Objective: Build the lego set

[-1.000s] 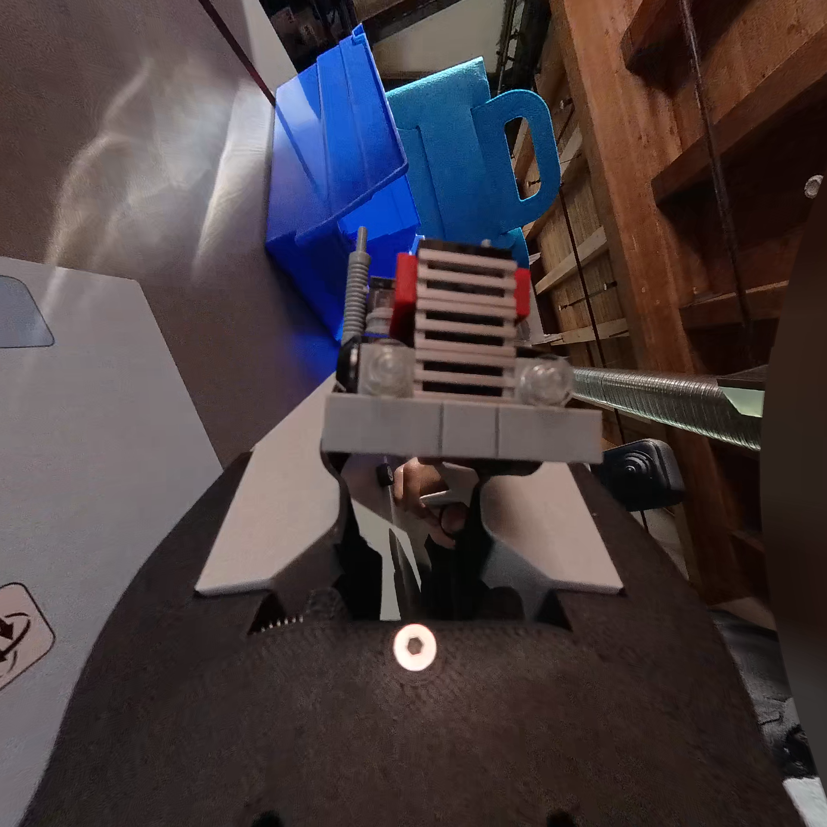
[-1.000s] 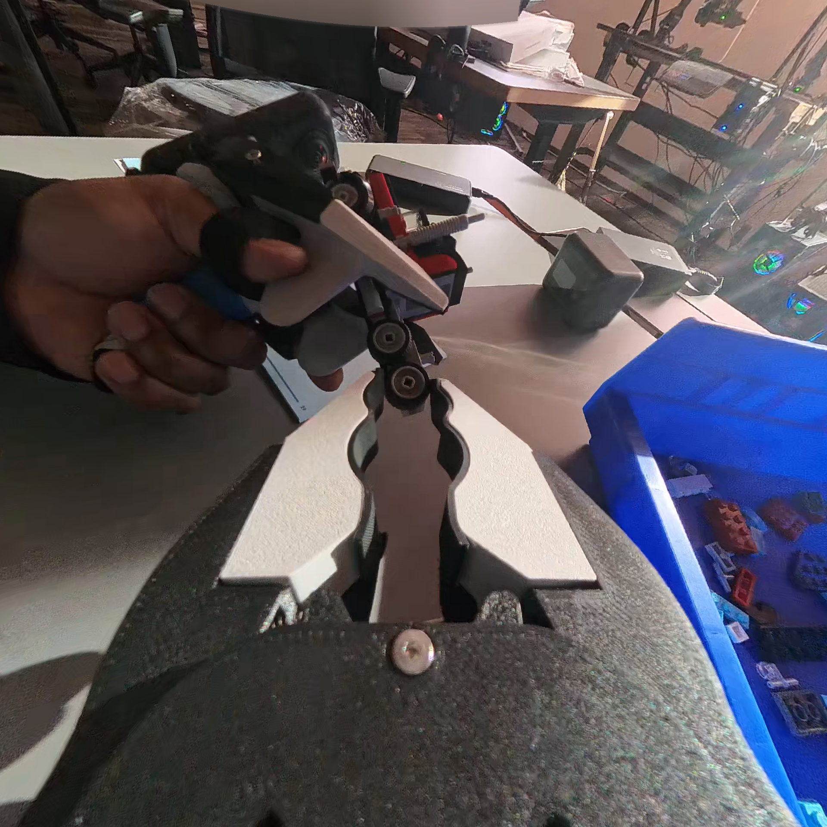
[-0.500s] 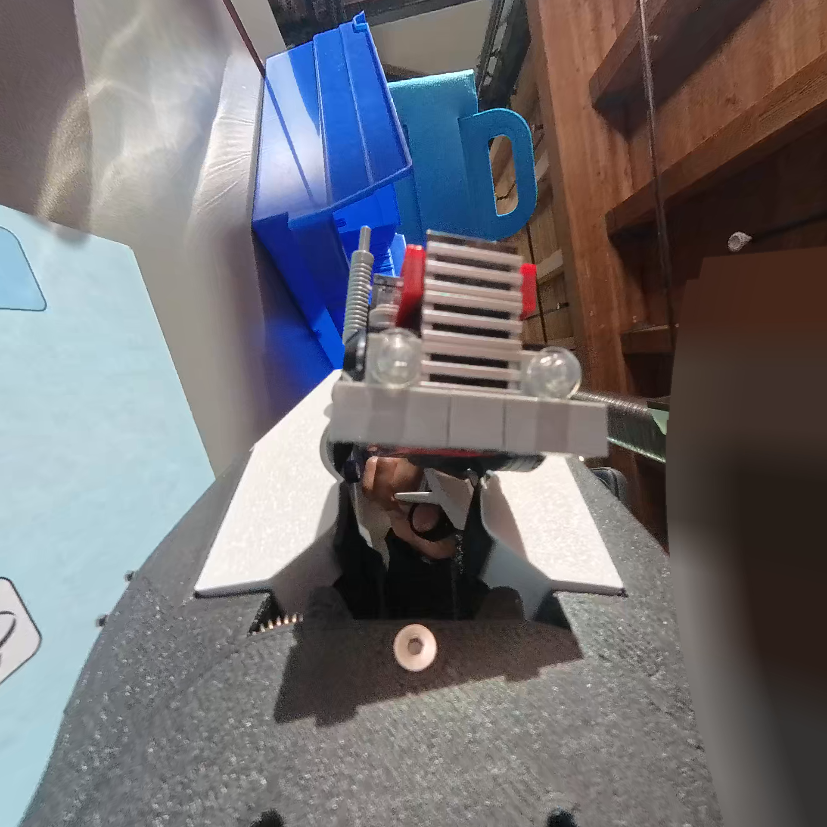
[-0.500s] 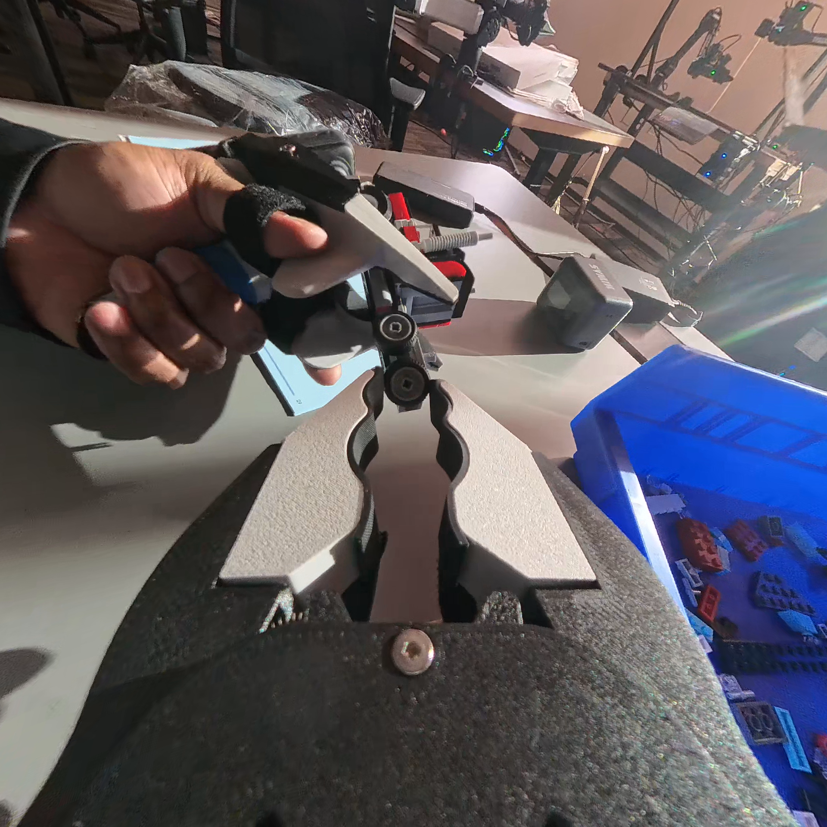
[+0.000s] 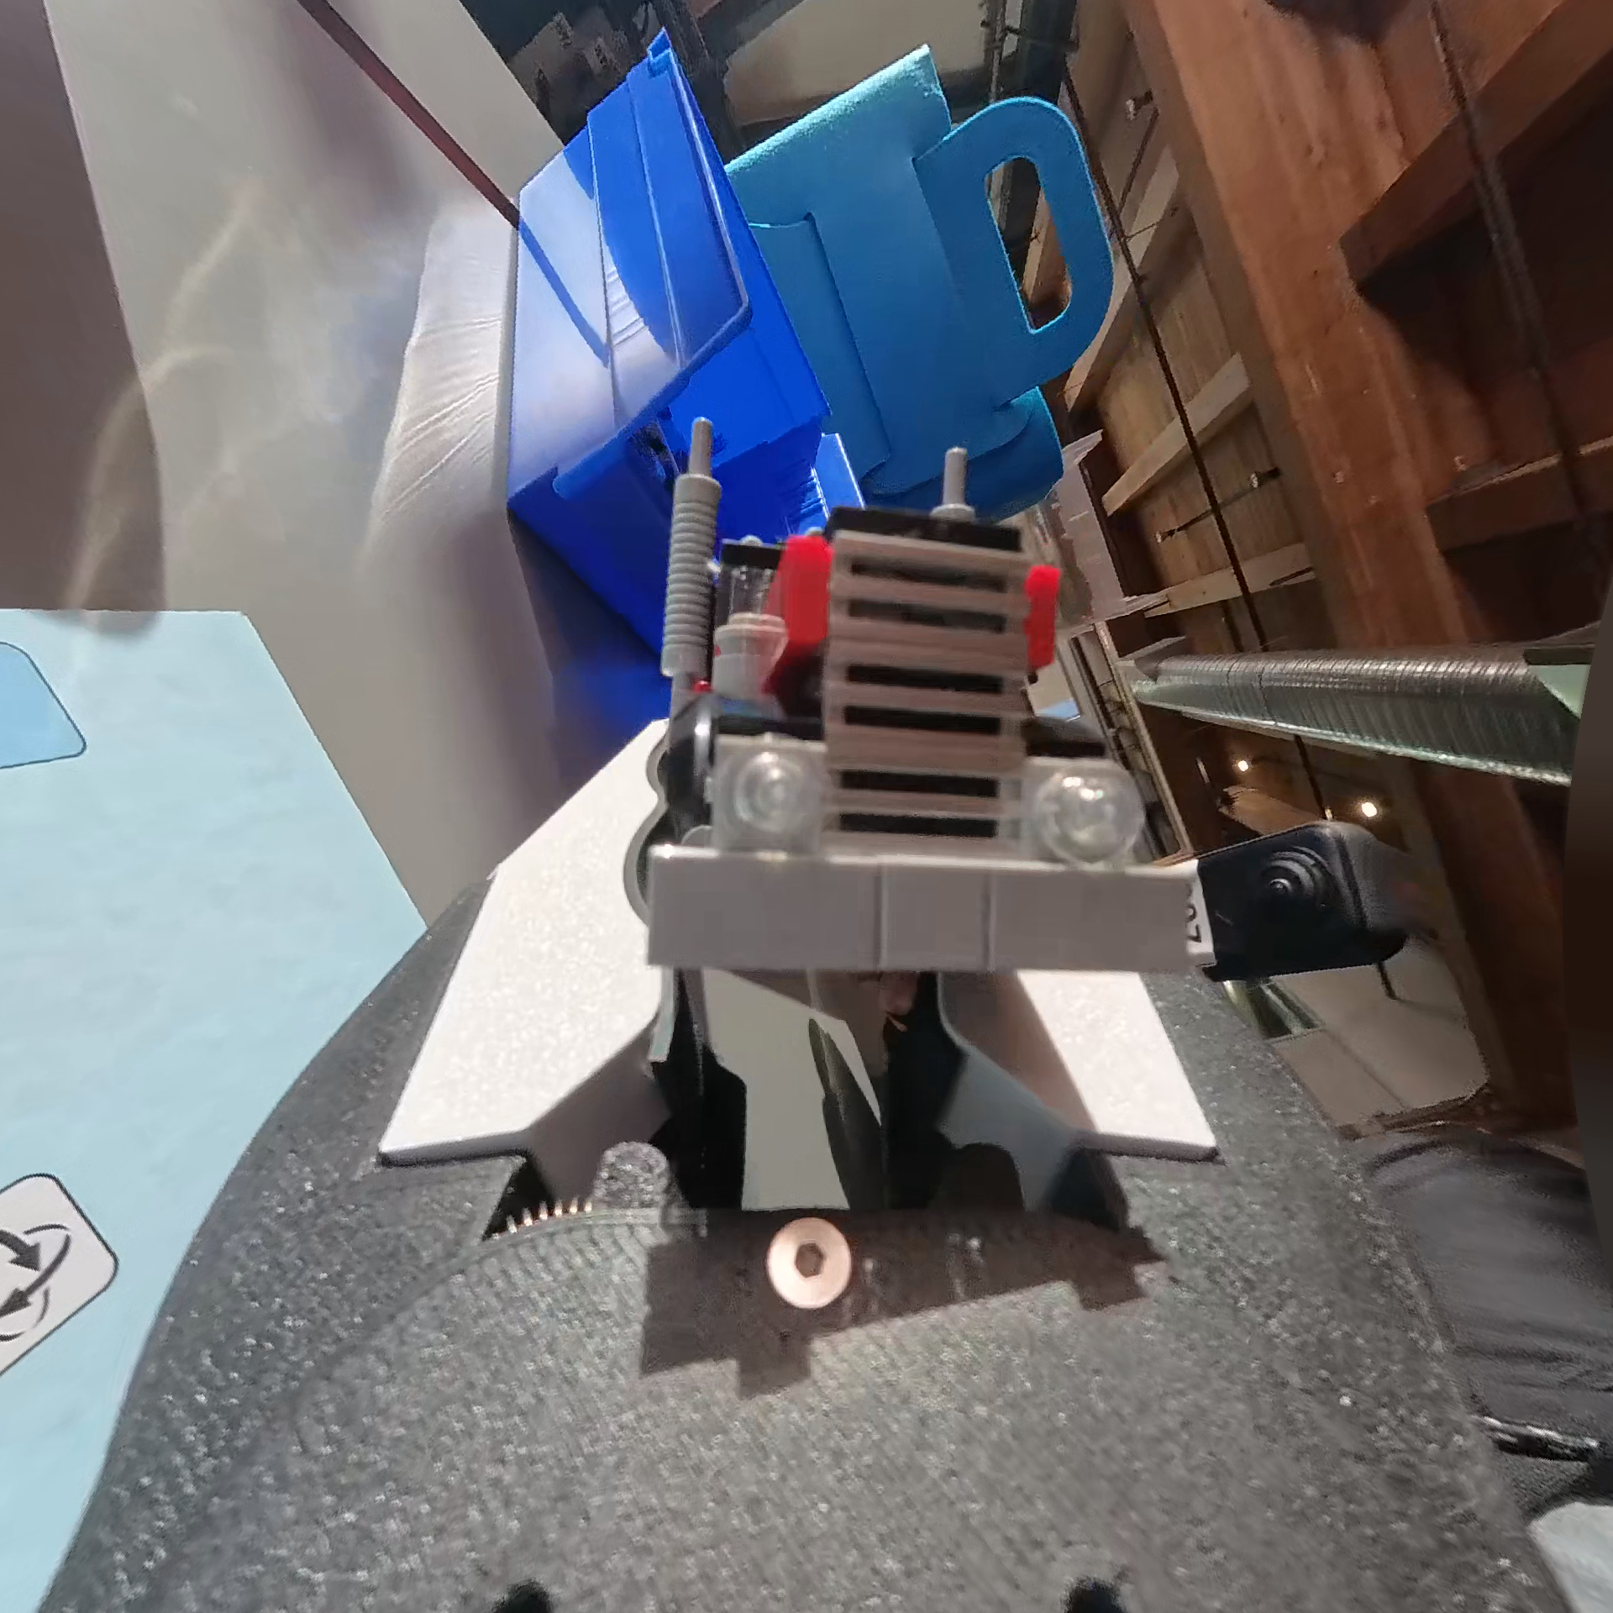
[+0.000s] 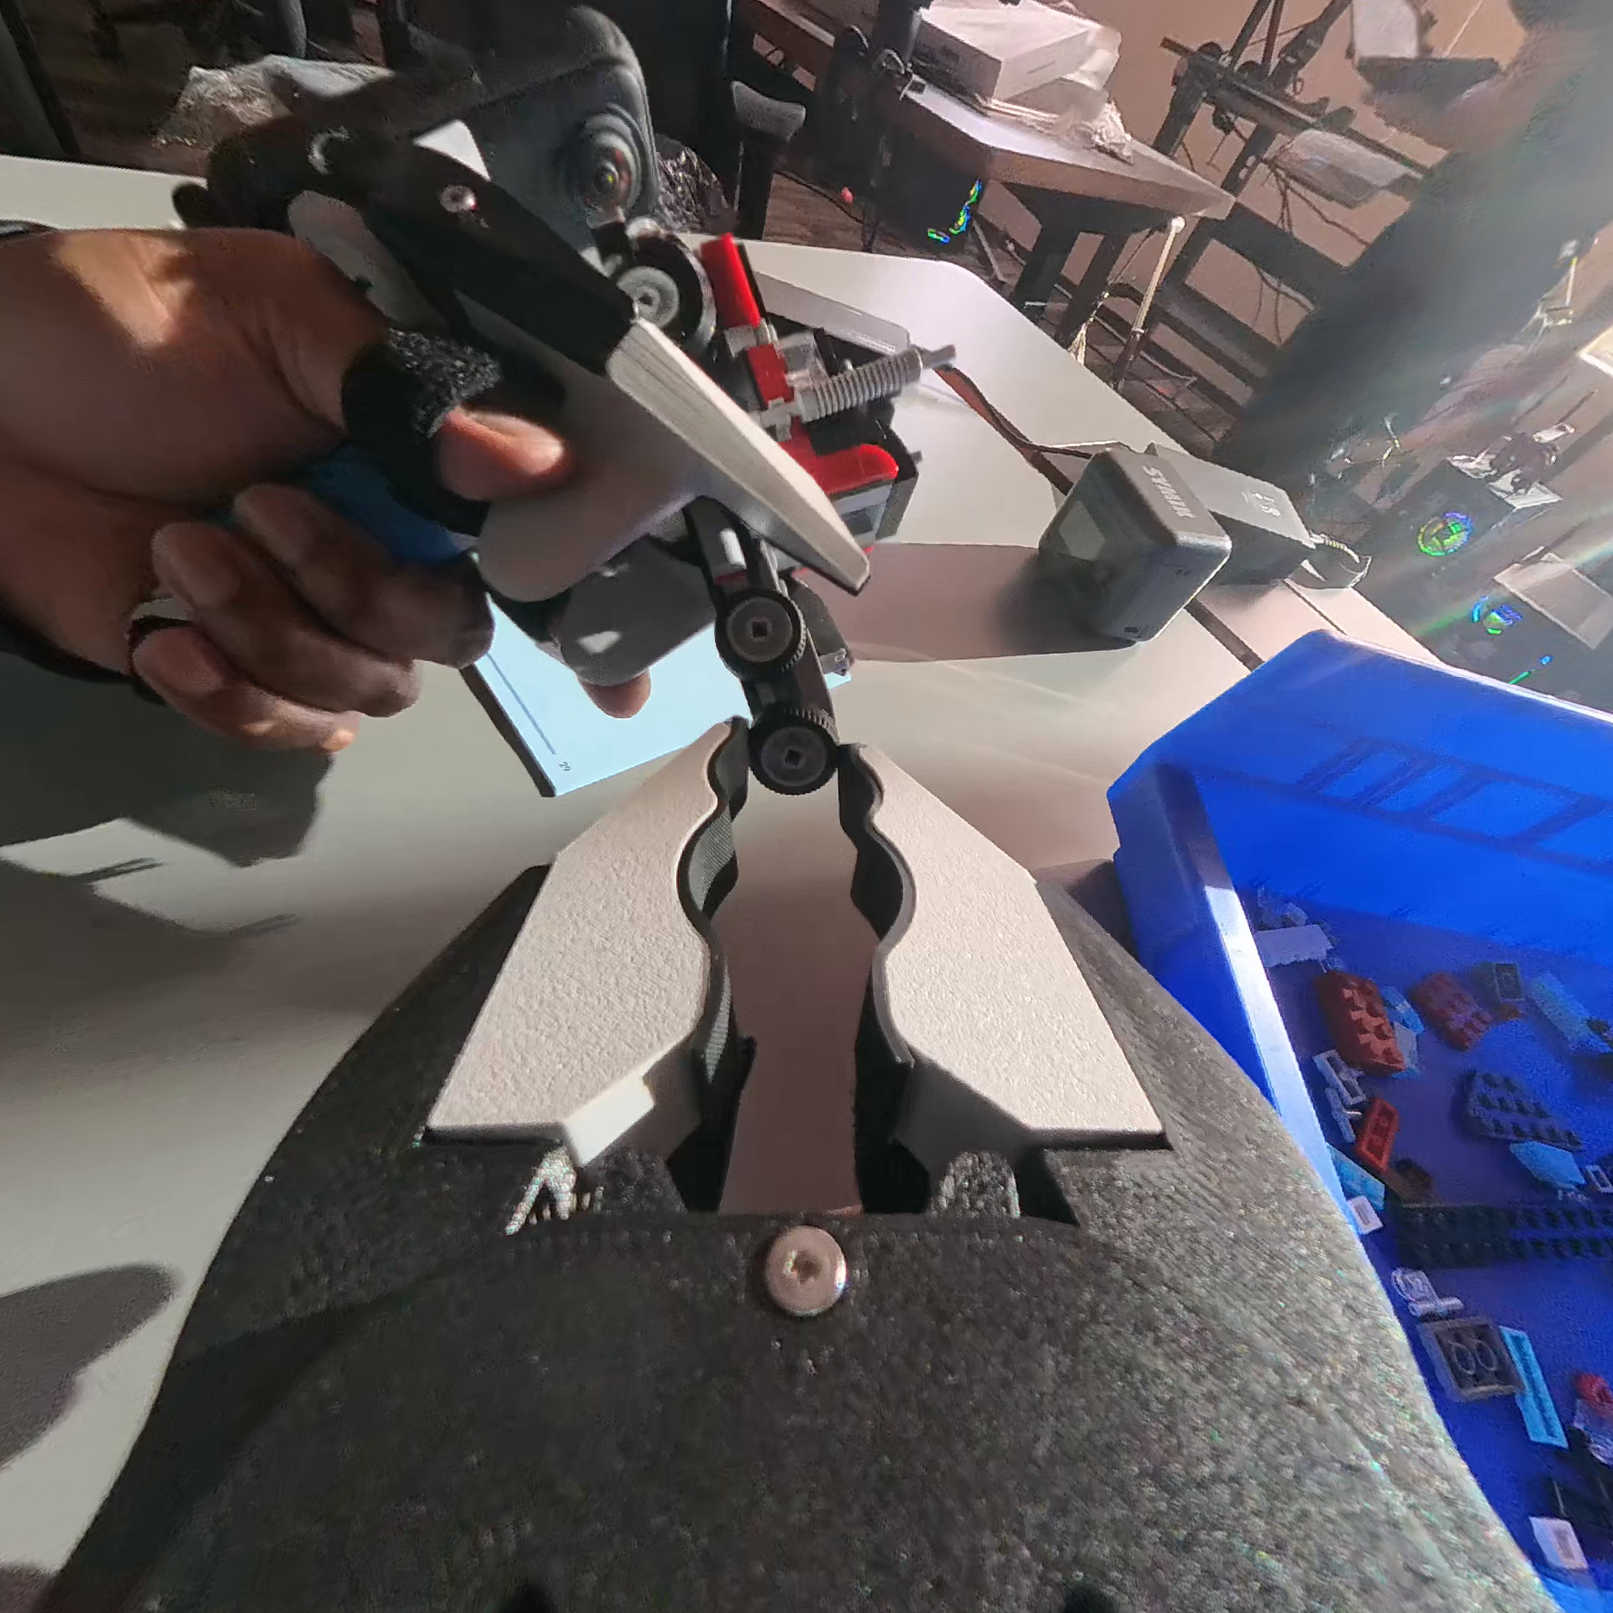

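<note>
While the left gripper (image 6: 698,559) pinches the lego truck (image 5: 908,742) above the pale worktop (image 6: 218,916), the right gripper (image 6: 790,768) jaws squeeze its rear wheel (image 6: 792,758); a blue bin (image 6: 1396,838) stands beside, cluttered desks (image 6: 1047,148) behind.

Loose bricks (image 6: 1362,1021) in bin (image 6: 1170,882), right of booklet (image 6: 532,716).

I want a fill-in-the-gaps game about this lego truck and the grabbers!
1. The left gripper holds the lego truck, whose grille slats are ____.
2. The right gripper pinches a small black ____ at the truck's rear.
3. Loose lego pieces lie inside the ____ bin.
4. The truck's two round headlights are ____, not coloured.

Missing words: grey; wheel; blue; clear
</note>
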{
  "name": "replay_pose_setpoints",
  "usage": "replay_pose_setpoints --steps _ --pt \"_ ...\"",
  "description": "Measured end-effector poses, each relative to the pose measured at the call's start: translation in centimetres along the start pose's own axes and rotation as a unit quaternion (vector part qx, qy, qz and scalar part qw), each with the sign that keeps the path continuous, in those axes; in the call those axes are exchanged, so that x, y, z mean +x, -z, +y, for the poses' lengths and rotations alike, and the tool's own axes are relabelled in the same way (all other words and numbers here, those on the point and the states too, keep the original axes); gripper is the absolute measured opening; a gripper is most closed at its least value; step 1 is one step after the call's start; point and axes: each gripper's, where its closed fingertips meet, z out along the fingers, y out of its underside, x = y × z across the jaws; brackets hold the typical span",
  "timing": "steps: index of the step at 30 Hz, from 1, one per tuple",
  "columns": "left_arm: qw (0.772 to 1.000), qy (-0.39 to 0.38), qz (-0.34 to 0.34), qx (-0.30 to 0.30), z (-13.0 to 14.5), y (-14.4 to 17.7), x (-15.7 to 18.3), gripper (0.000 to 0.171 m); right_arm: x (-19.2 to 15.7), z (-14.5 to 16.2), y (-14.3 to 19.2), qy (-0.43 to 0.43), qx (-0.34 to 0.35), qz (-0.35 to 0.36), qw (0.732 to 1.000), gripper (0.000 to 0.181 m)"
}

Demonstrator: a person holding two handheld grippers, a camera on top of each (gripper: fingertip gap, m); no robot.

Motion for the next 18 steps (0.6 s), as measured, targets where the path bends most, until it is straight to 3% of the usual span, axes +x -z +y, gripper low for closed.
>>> replay_pose_setpoints --steps 1,12,18 --pt "1.000 -0.013 -0.005 -0.003 0.1 0.0 0.1 0.056 0.1 0.1 0.0 0.000 -0.003 0.001 1.000 0.023" --pt "0.986 -0.153 -0.048 -0.031 0.9 -0.5 0.4 0.059 0.6 0.7 0.0 0.031 -0.036 0.029 0.998 0.023" --pt "0.969 -0.237 -0.065 -0.038 1.3 -0.7 0.8 0.058 0.6 1.0 0.0 0.061 -0.050 0.043 0.996 0.022"
